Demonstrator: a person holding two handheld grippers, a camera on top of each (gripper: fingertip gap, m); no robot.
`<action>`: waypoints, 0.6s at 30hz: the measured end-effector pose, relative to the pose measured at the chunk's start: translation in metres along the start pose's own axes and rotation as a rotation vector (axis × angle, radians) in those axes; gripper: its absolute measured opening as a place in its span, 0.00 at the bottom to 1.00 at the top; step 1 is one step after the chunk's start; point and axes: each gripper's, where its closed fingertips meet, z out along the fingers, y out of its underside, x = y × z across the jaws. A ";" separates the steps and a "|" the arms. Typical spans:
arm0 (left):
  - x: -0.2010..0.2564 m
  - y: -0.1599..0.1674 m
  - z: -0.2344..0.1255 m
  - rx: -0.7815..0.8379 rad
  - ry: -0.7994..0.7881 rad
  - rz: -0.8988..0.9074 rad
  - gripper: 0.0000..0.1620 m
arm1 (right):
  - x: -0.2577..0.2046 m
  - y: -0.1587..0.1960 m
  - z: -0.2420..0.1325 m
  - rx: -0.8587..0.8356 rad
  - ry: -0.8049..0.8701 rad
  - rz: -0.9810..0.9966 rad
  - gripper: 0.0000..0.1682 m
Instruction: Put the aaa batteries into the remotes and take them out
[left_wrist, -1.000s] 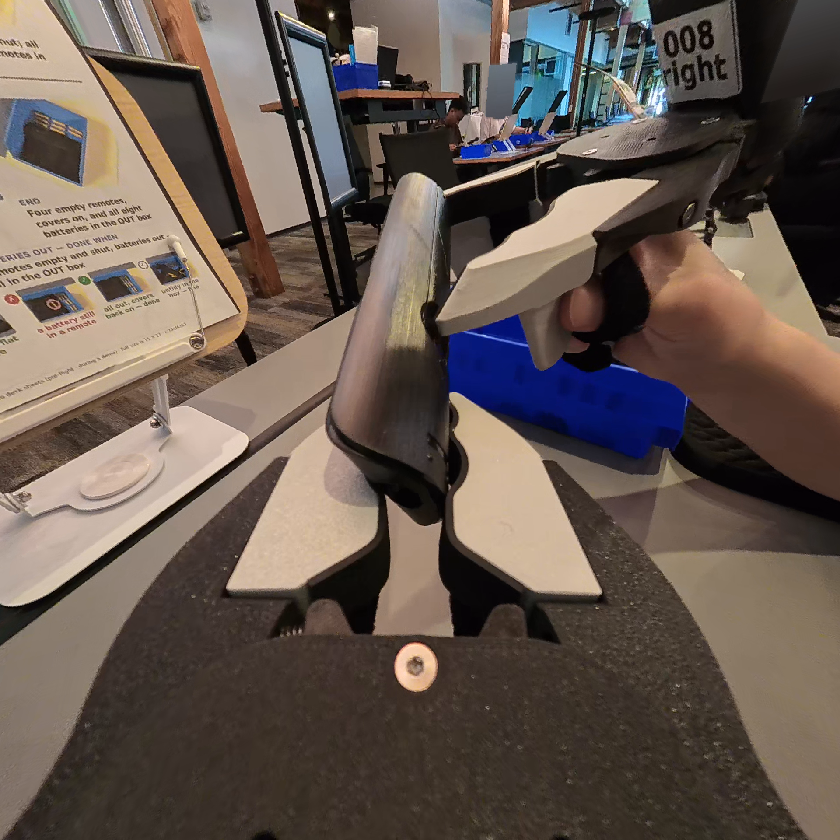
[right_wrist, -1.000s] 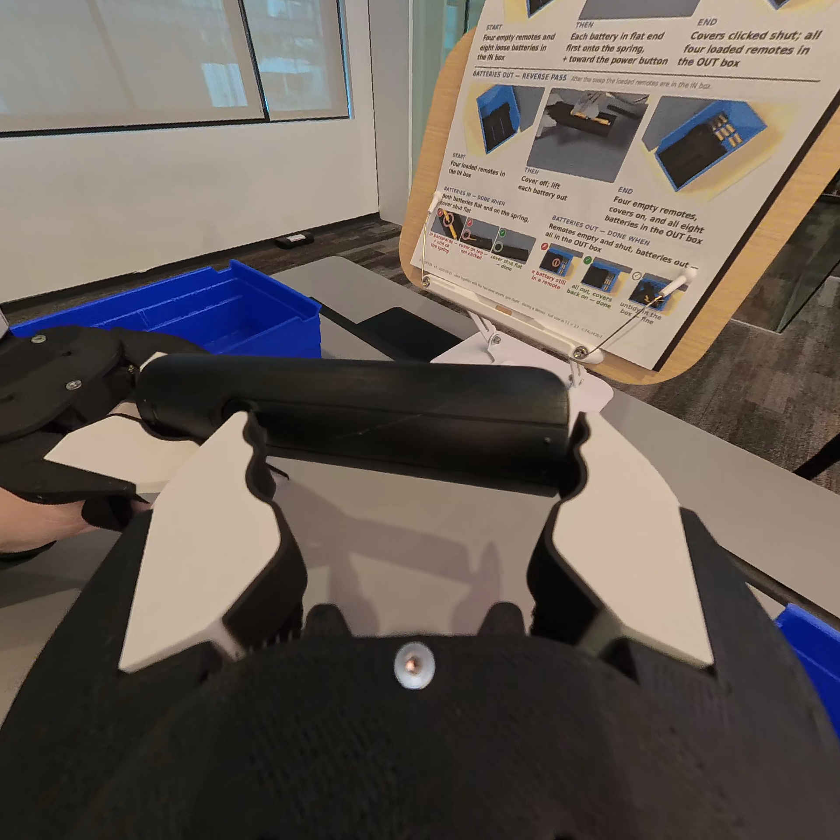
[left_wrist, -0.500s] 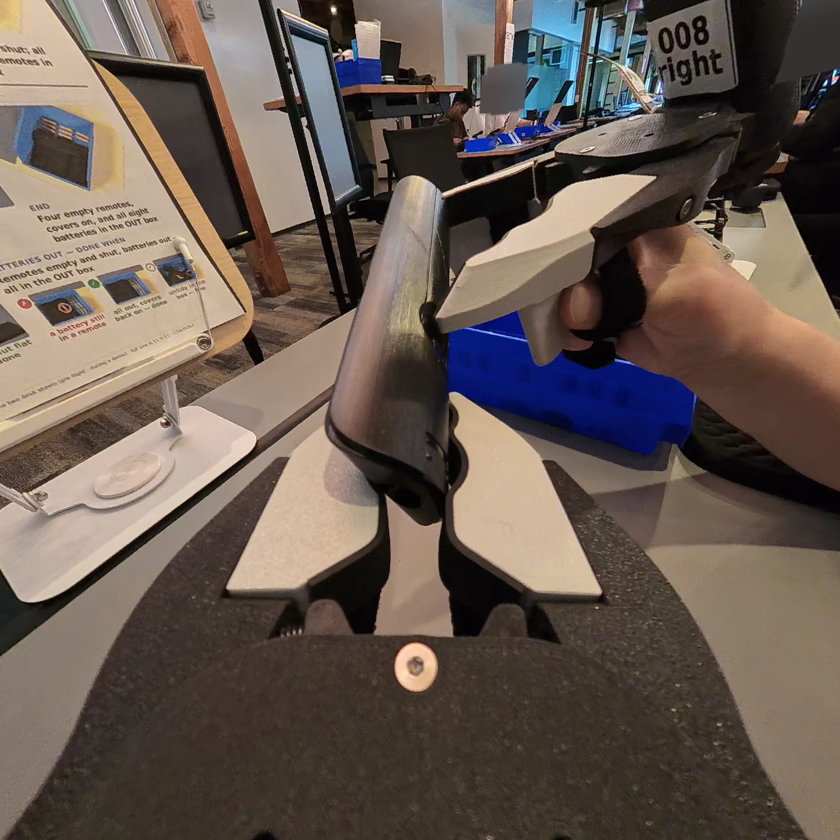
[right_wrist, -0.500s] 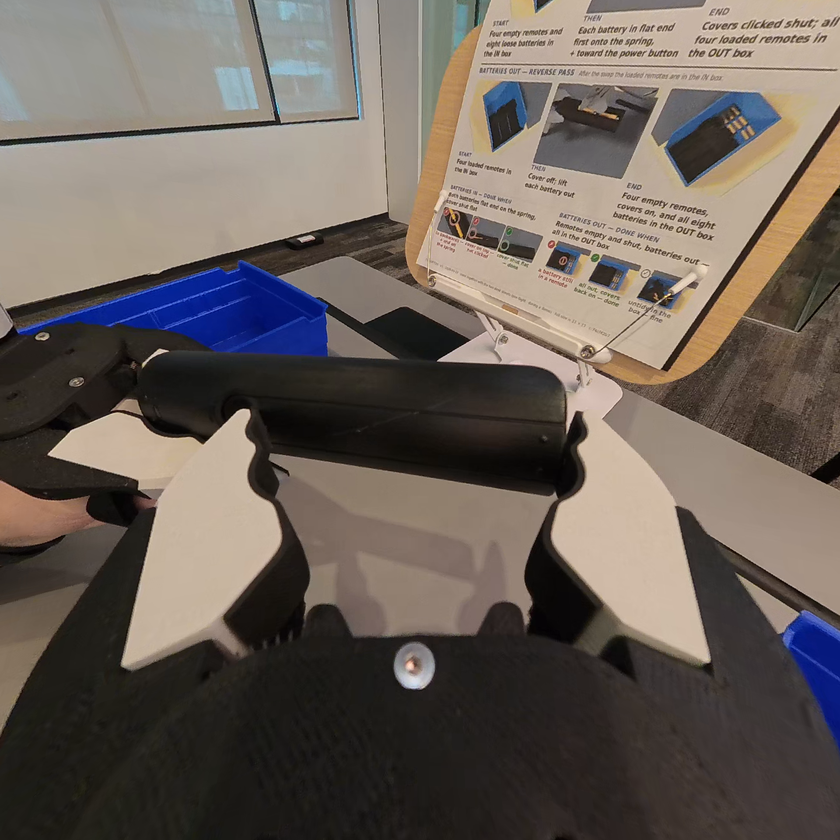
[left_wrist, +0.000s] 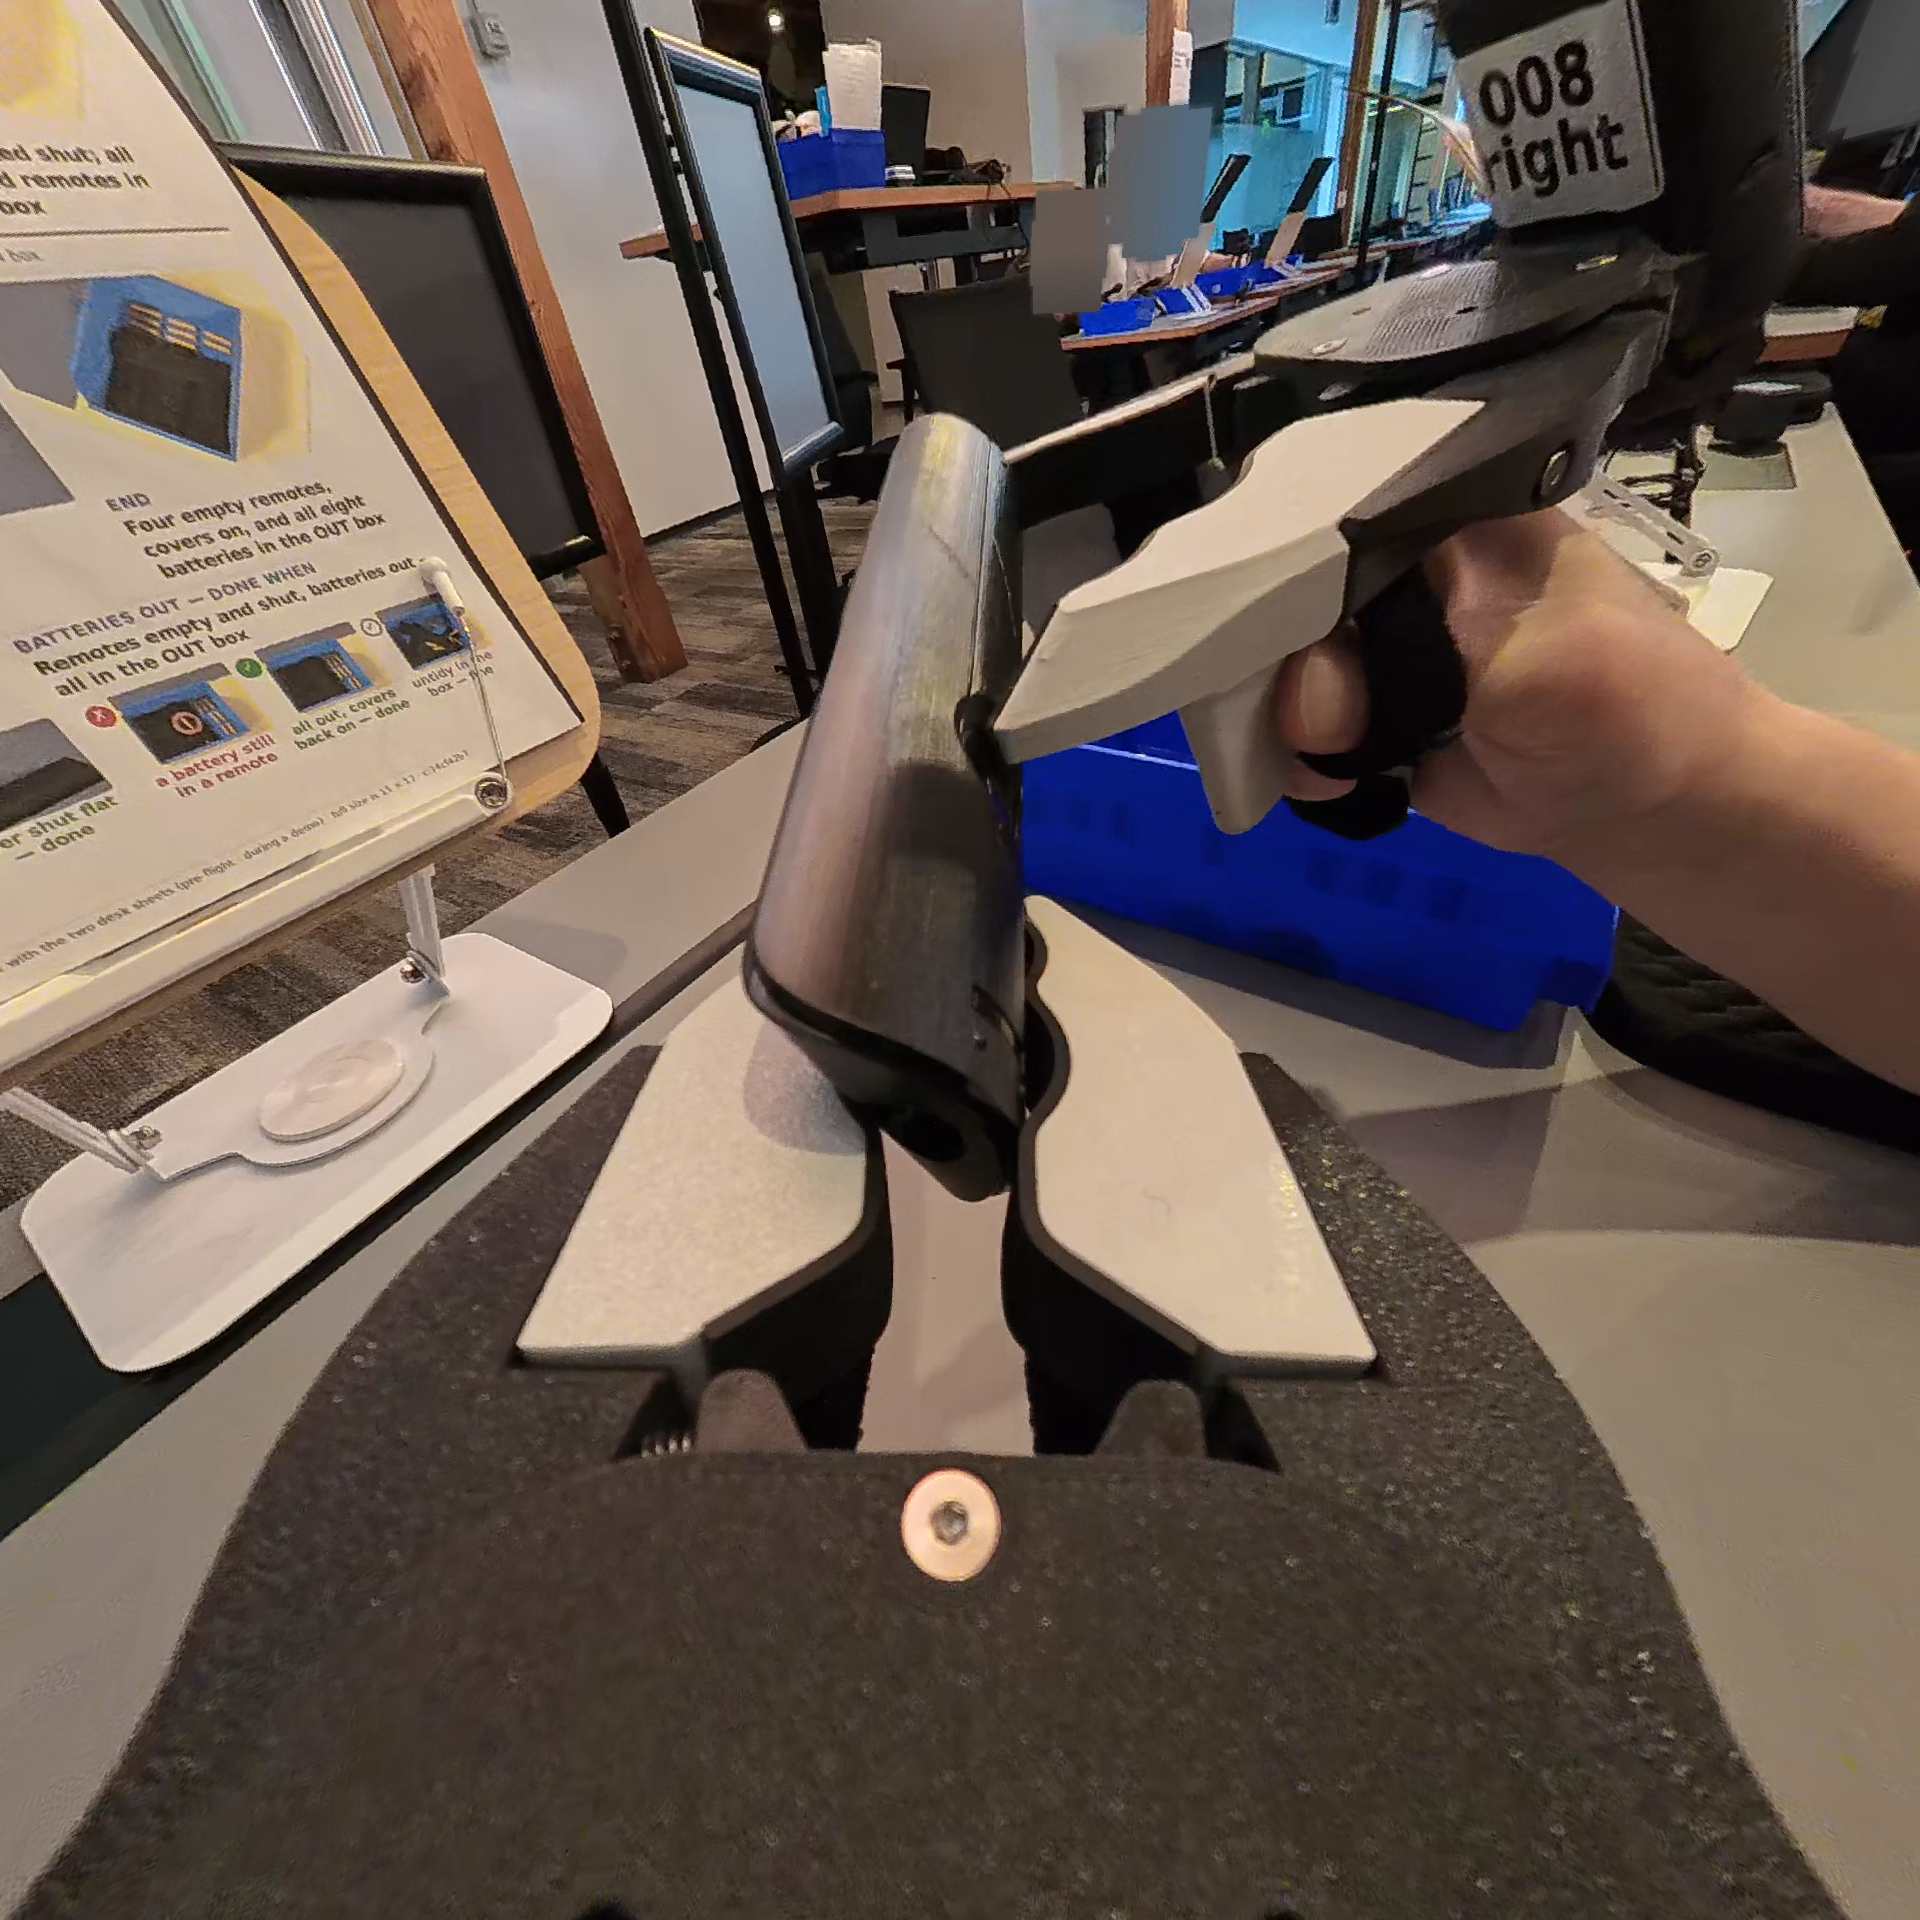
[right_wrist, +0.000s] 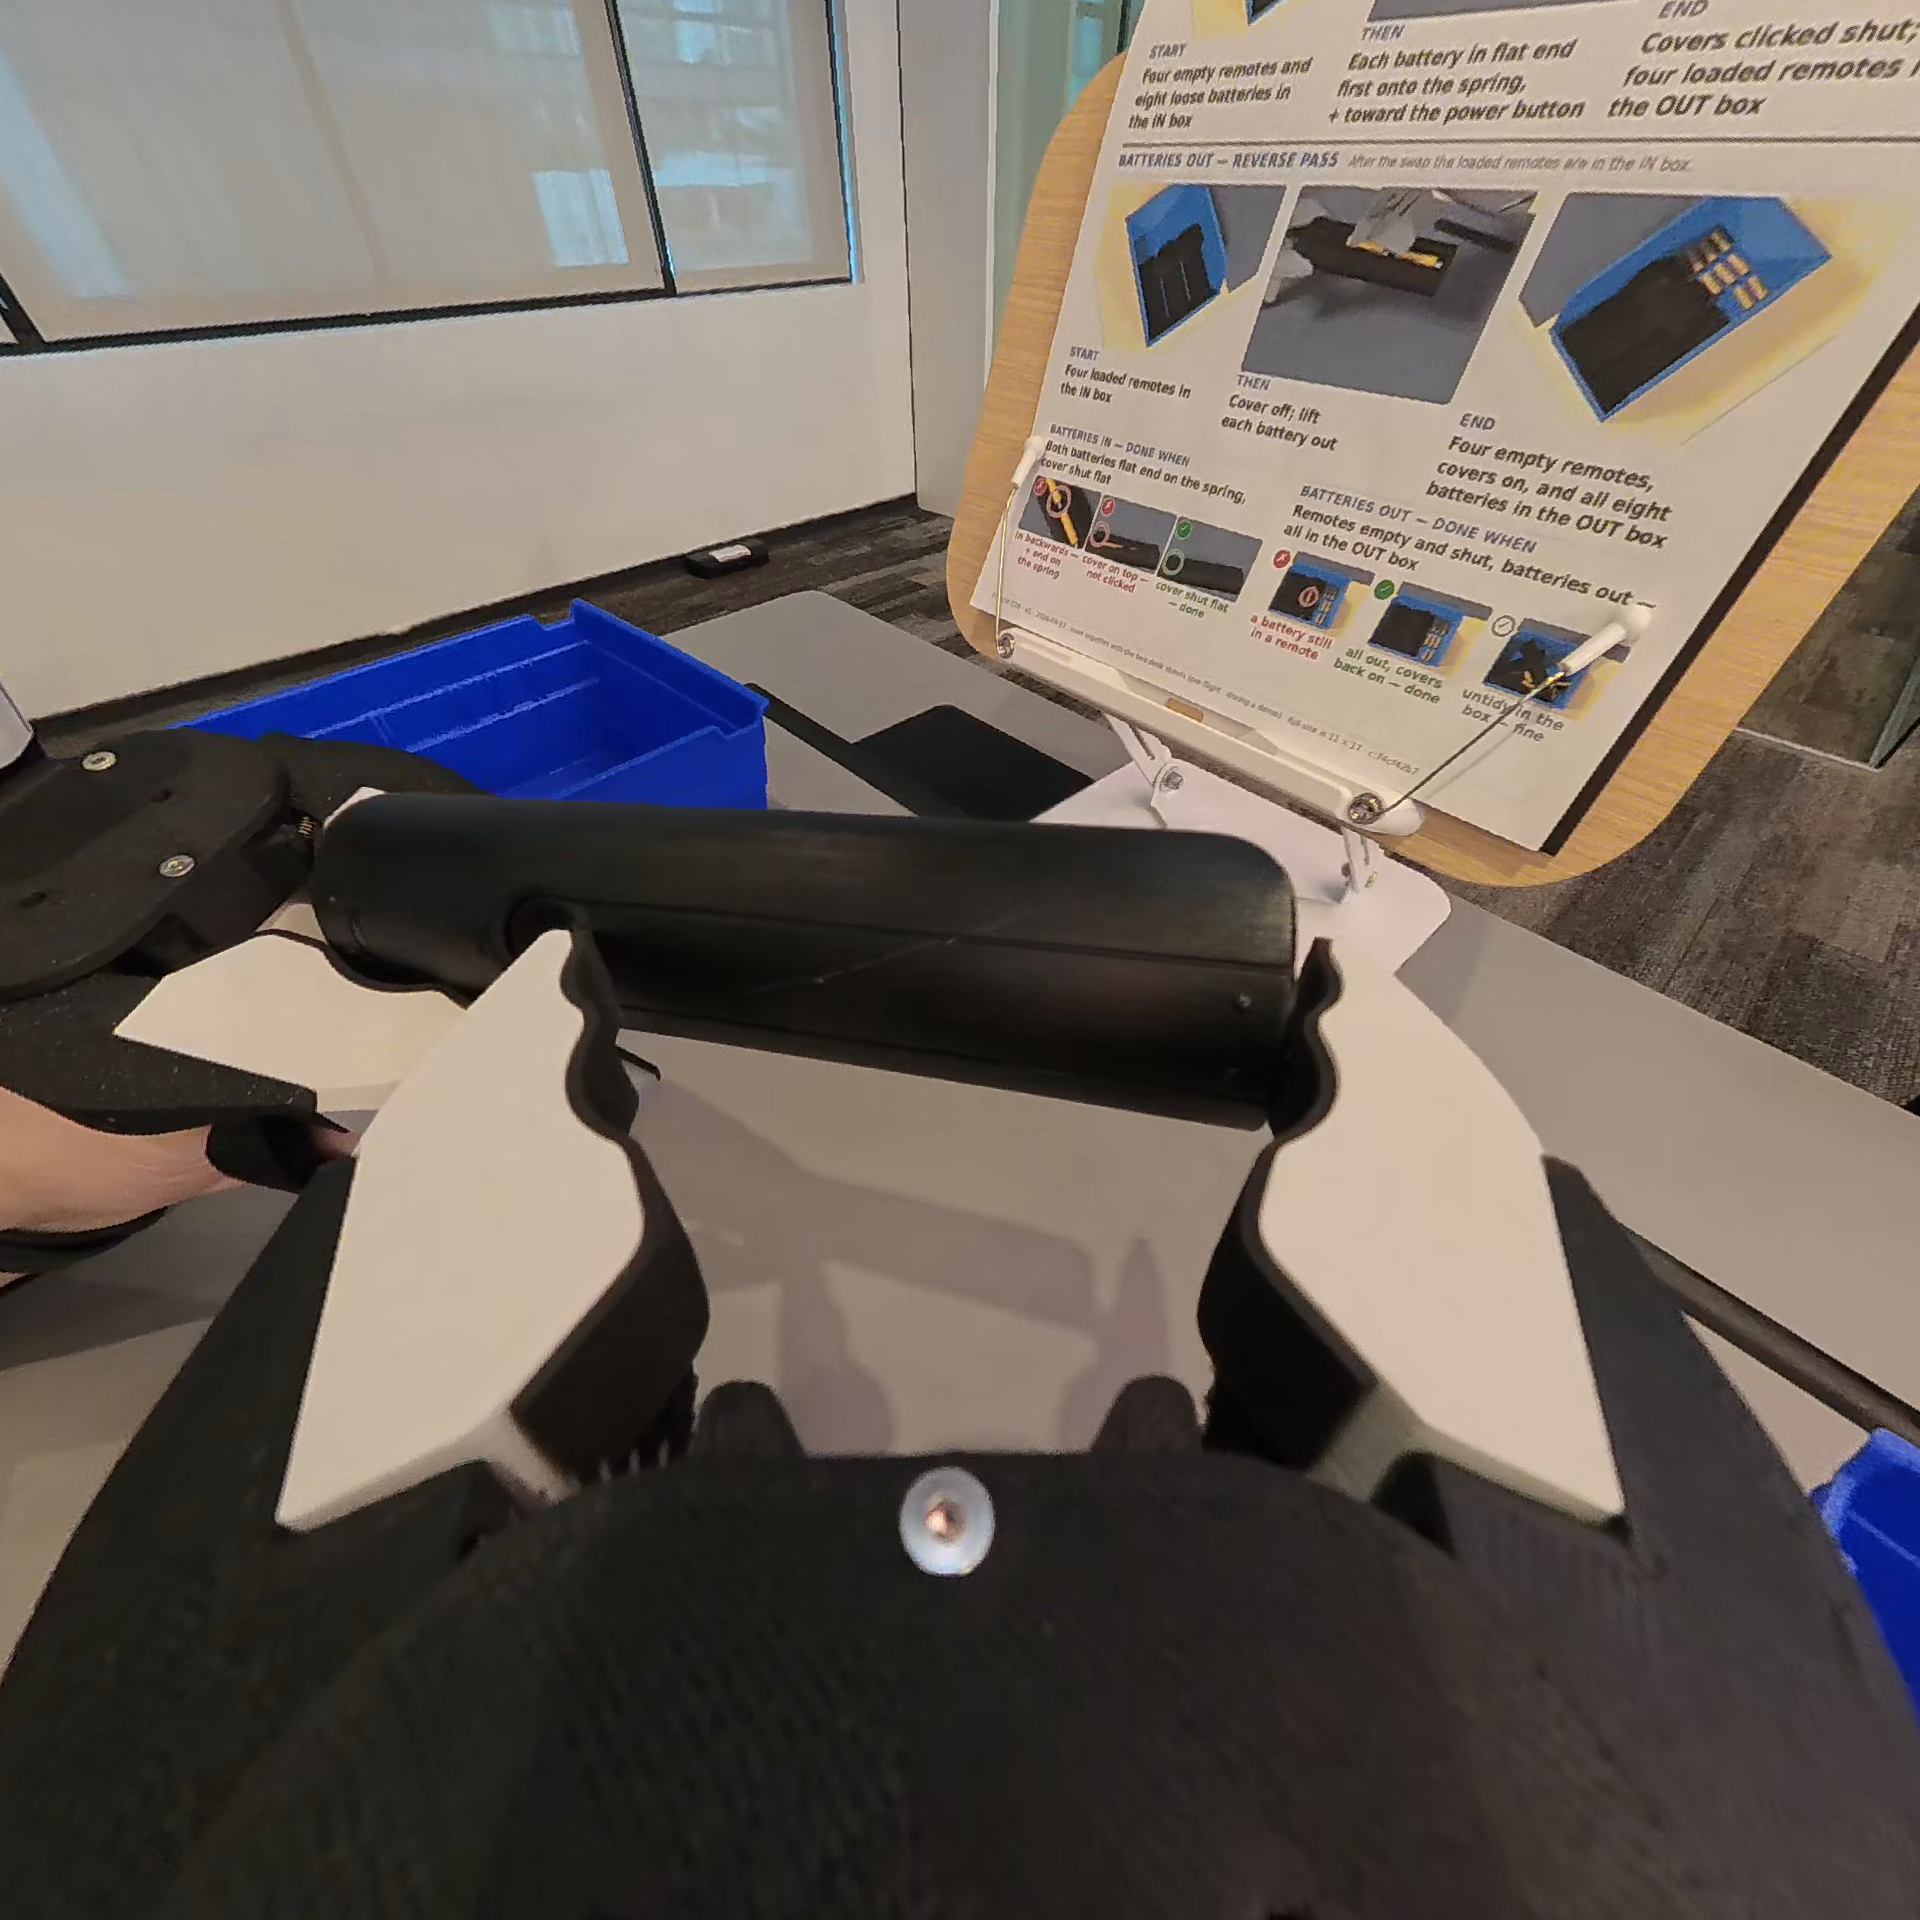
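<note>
A black remote (left_wrist: 894, 727) is held in the air between both grippers, above the grey table (left_wrist: 1662, 1403). My left gripper (left_wrist: 914, 1039) is shut on its near end, and the remote stands up and away from it. My right gripper (right_wrist: 940, 966) spans the remote (right_wrist: 883, 883) lengthwise, one fingertip in a notch on its side and the other against its far end. It shows in the left wrist view (left_wrist: 1003, 592), held by a hand. No batteries are visible.
A blue bin (left_wrist: 1299, 894) sits on the table behind the remote and looks empty in the right wrist view (right_wrist: 540, 707). The corner of another blue bin (right_wrist: 1870, 1507) shows at right. An instruction sheet on a white stand (right_wrist: 1455, 416) is at the table edge, beside a black mat (right_wrist: 956, 758).
Both grippers keep the same hold on the remote. The two views have shifted slightly against the background; the grip looks the same.
</note>
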 end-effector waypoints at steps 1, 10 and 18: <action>0.000 0.000 0.000 -0.001 0.001 0.002 0.13 | 0.000 0.000 0.000 -0.004 -0.001 0.000 0.74; 0.001 -0.002 0.000 0.008 0.000 0.001 0.13 | 0.000 -0.001 -0.001 -0.008 -0.006 -0.009 0.74; 0.000 -0.002 -0.001 0.006 -0.011 0.021 0.13 | 0.000 0.000 0.000 -0.008 -0.018 -0.003 0.74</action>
